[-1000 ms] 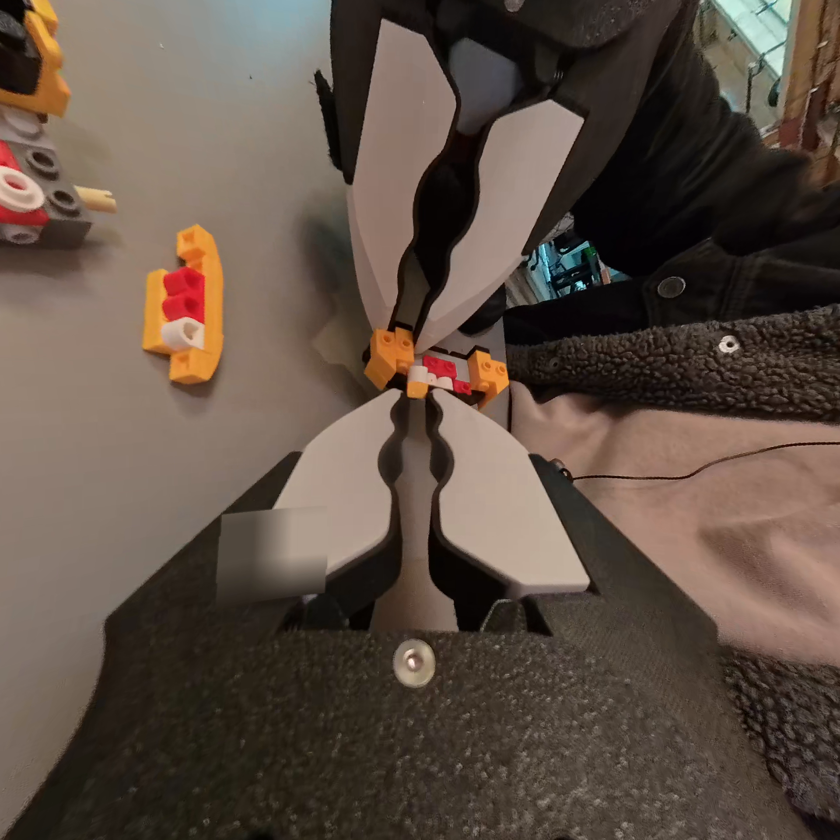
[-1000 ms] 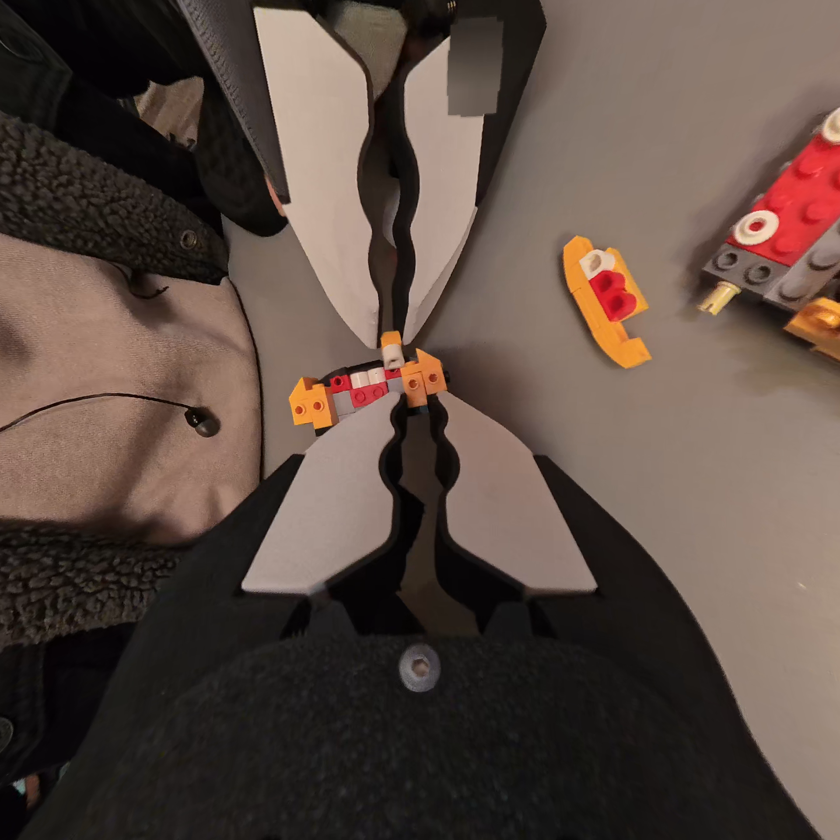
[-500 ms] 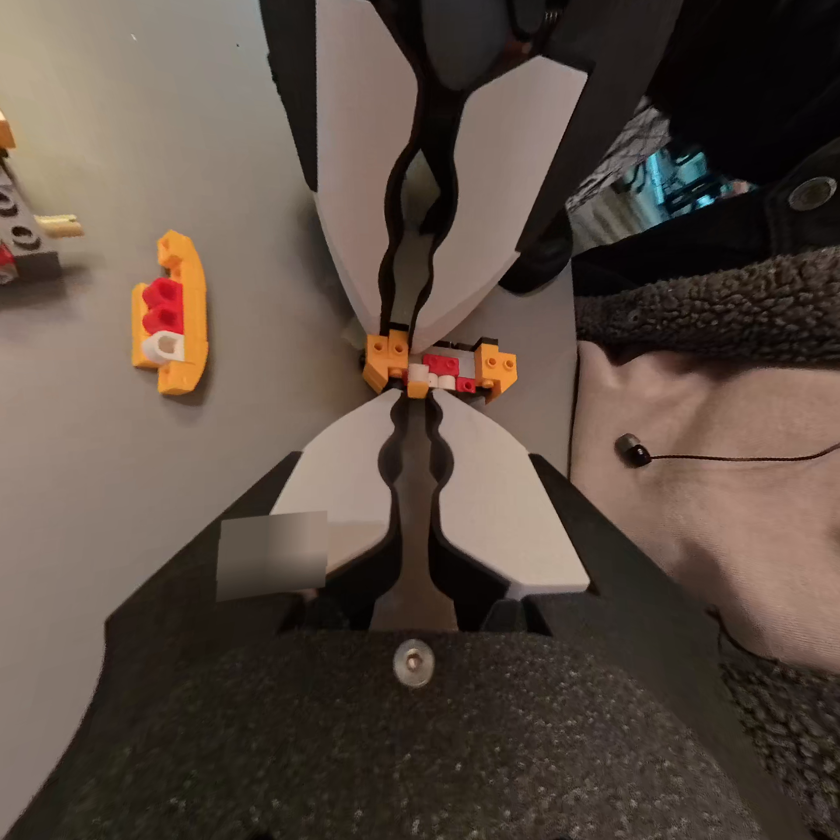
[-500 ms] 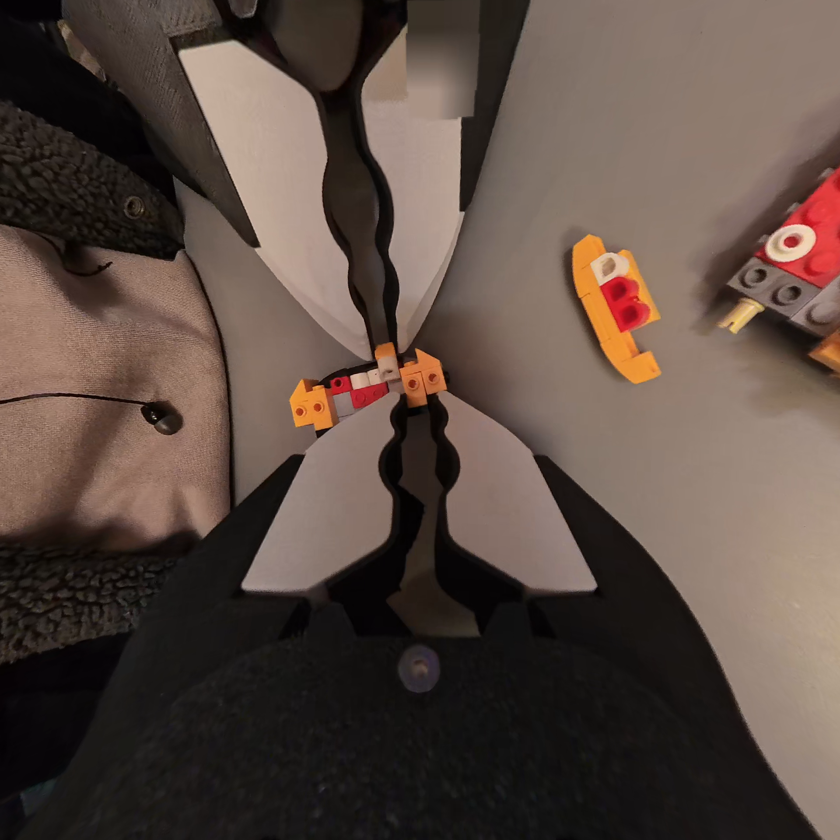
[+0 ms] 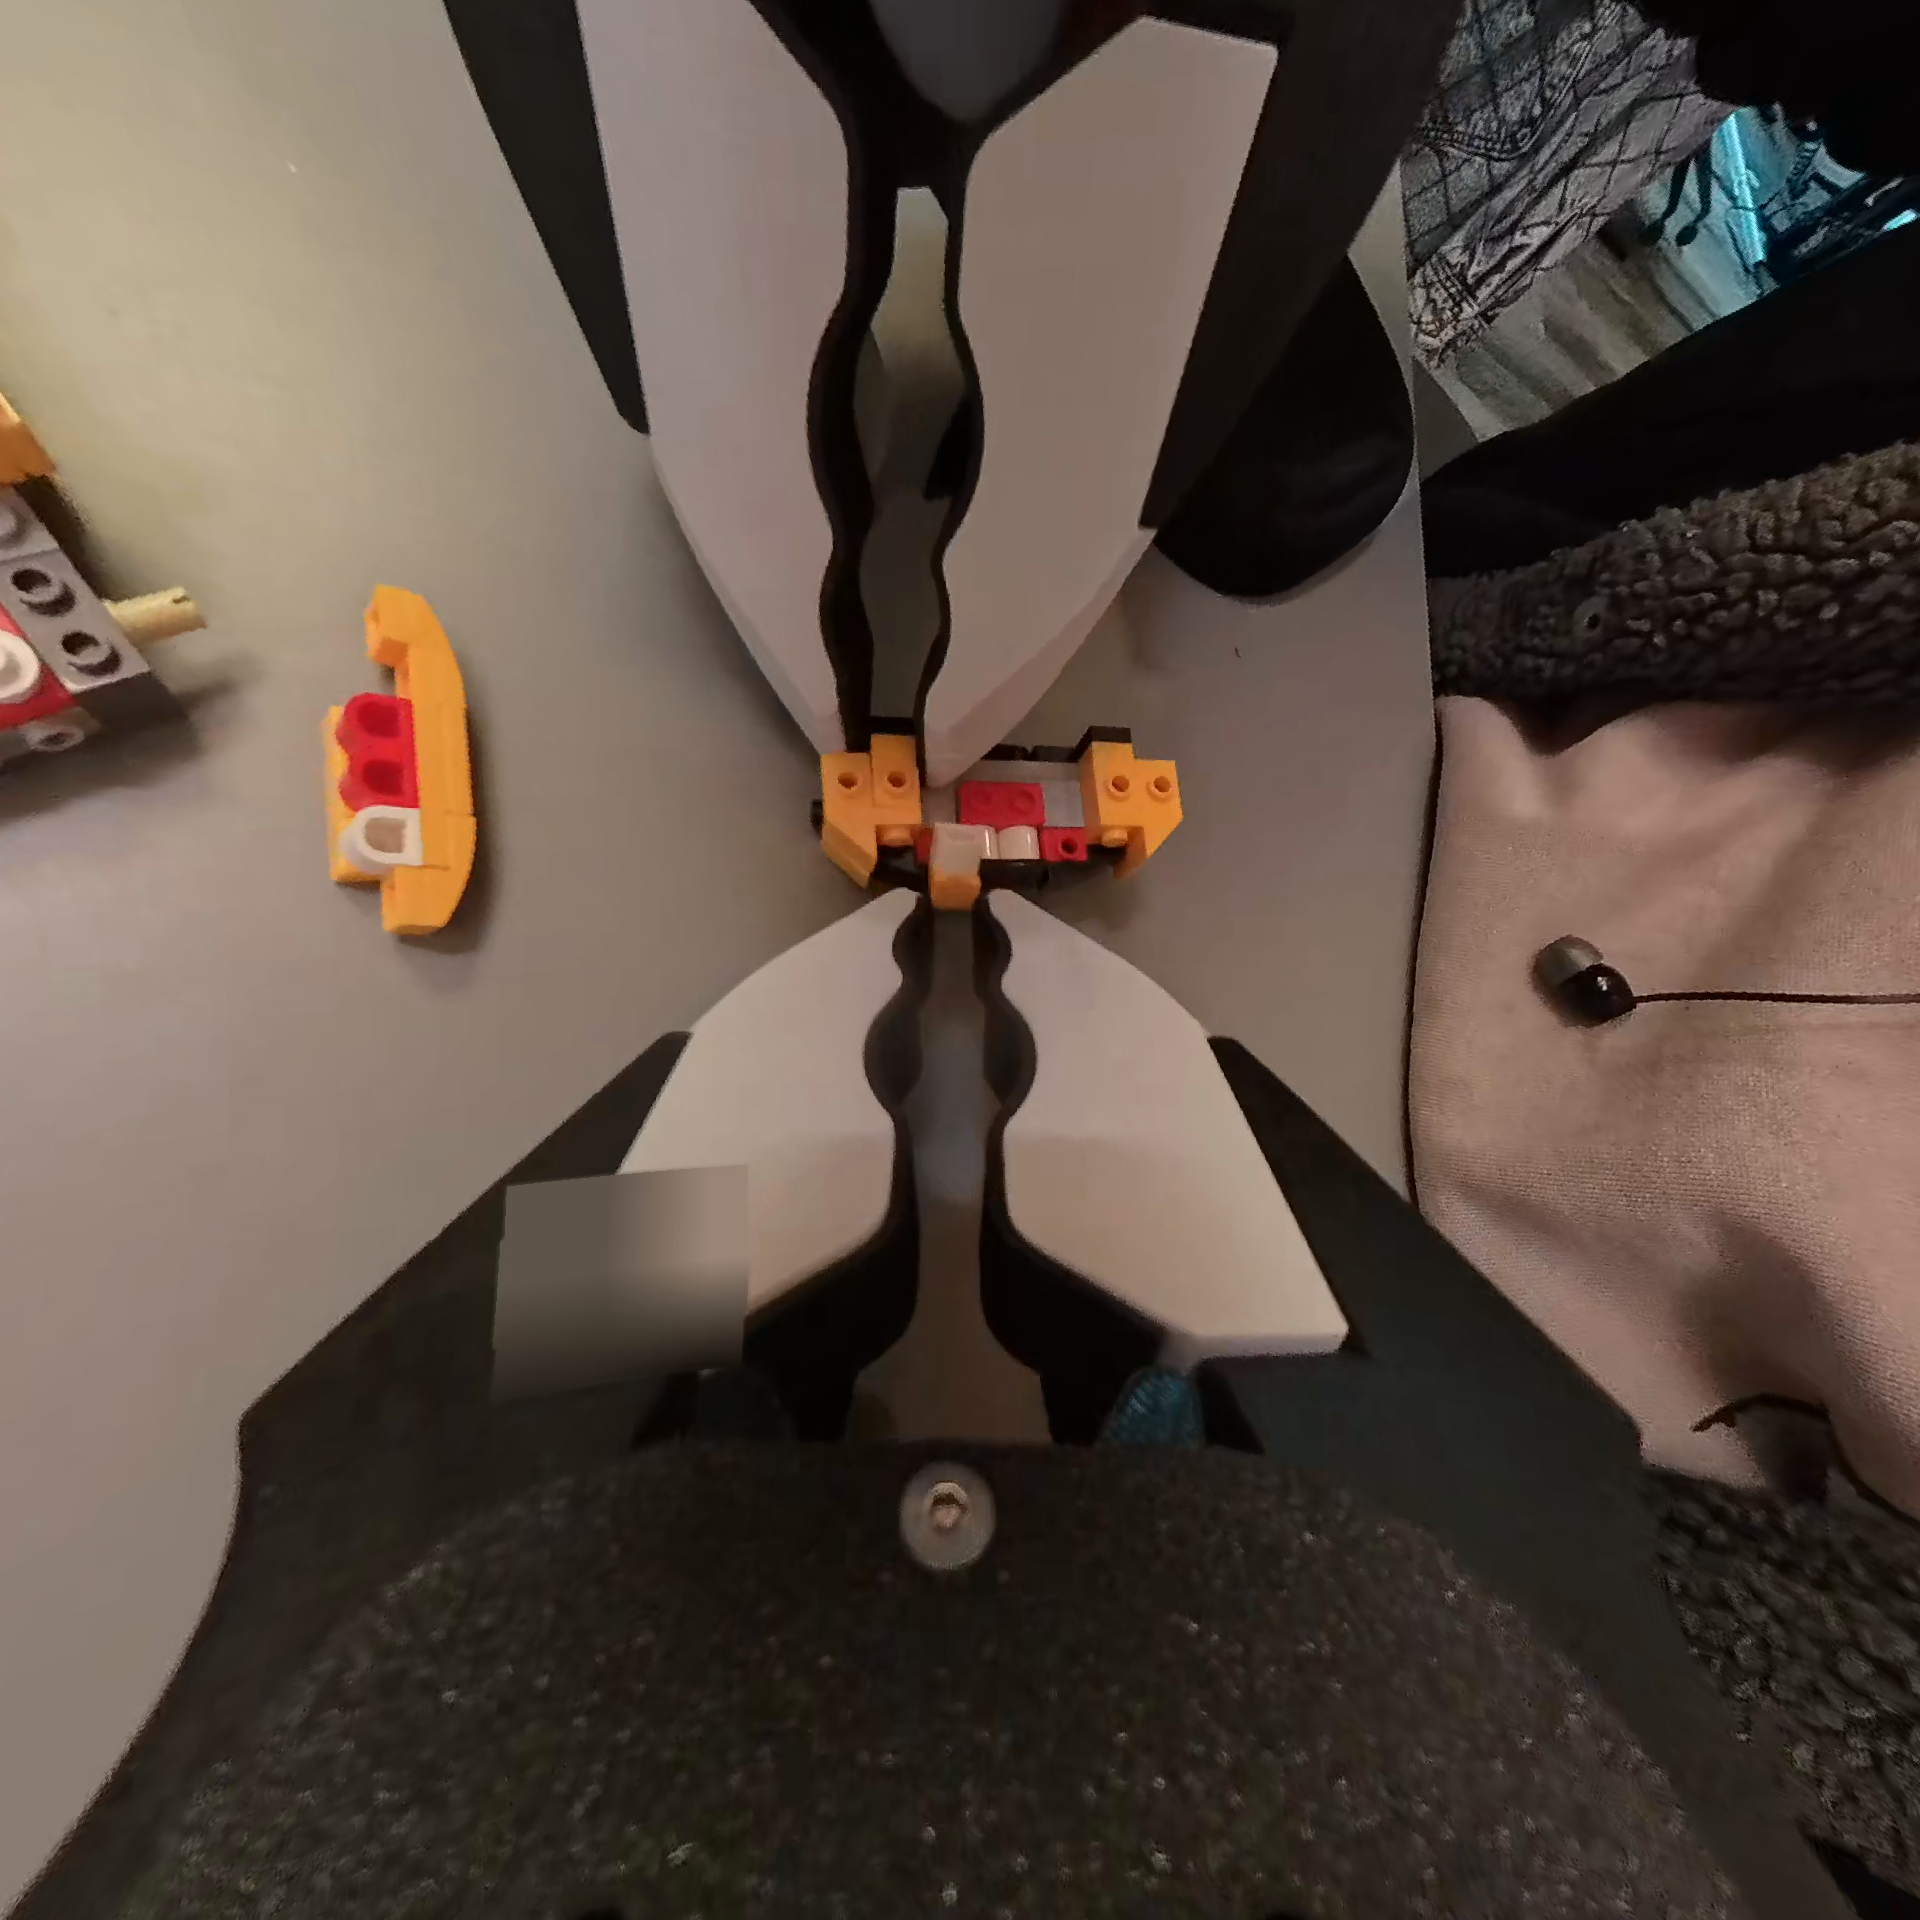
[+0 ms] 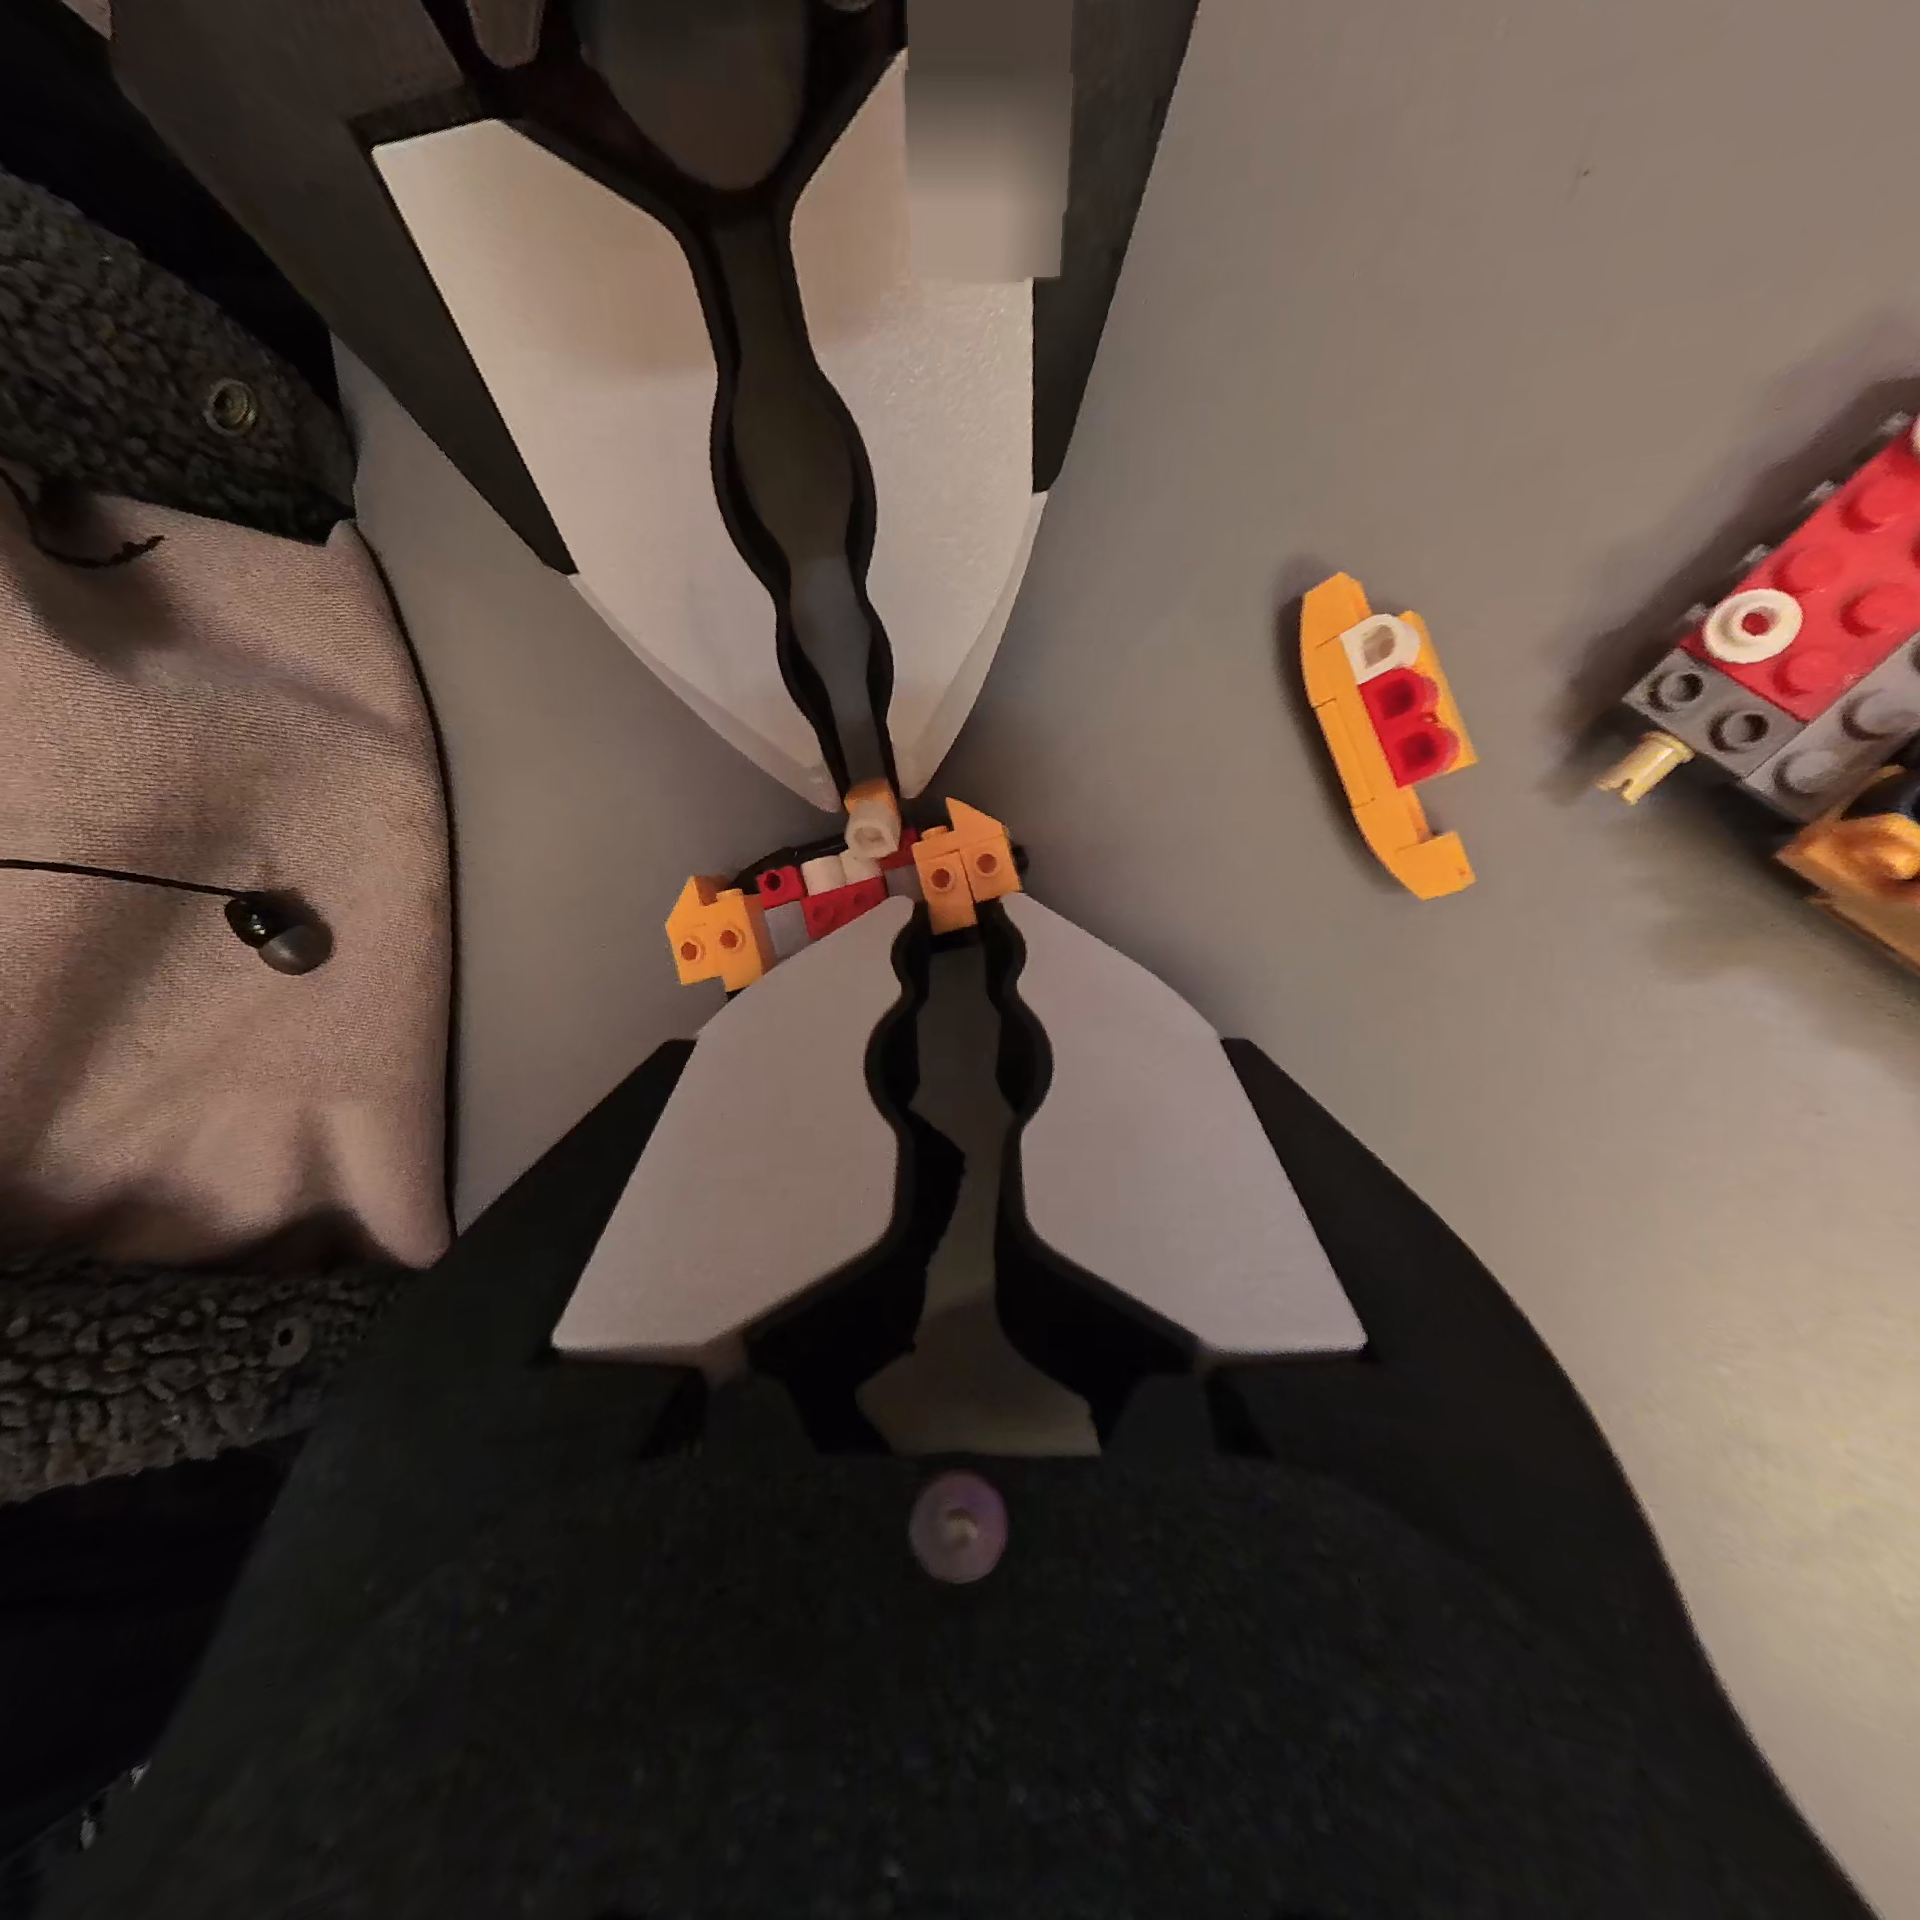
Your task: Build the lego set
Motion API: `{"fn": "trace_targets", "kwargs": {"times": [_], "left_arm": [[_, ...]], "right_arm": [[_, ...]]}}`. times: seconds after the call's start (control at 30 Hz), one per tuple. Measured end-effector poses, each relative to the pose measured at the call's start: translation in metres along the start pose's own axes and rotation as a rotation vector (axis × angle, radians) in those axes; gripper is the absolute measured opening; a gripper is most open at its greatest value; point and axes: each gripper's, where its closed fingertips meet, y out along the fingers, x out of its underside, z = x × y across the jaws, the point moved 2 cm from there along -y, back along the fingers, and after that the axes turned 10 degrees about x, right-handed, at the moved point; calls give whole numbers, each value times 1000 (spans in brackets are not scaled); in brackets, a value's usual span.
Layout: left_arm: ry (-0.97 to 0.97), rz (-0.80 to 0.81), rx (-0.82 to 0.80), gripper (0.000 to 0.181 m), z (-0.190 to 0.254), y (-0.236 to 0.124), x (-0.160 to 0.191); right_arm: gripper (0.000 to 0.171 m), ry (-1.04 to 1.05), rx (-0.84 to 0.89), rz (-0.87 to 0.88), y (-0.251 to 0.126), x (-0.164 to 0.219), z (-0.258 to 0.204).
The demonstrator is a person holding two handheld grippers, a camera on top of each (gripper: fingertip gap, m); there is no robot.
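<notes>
The red and grey lego block (image 5: pixel 52 665) is cut off by the left edge in the left wrist view, and by the right edge in the right wrist view. The small lego assembly (image 5: pixel 997 816) has its far side hidden behind the right tool (image 5: pixel 902 743), and its underside against the desk (image 5: pixel 260 312) cannot be seen.

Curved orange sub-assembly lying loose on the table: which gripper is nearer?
Neither clearly. Left gripper and right gripper meet tip to tip on the small build, both well apart from the curved orange sub-assembly.

Left gripper (image 5: pixel 951 902) fingers pinch a small orange-white piece (image 5: pixel 953 864) against the lego assembly (image 5: pixel 997 810).
</notes>
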Motion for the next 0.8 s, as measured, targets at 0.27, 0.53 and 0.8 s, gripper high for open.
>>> {"fn": "trace_targets", "kwargs": {"times": [0.27,0.53,0.8], "left_arm": [[24,2,-7,7,0,1,0],[29,6,-18,7,-1,0,0],[49,-3,-41,7,-2,0,0]], "right_arm": [[13,-28,33,49,-2,-2,0],[15,-217,173,189,-17,-13,-17],[8,-425,396,226,-4,-17,-22]]}}
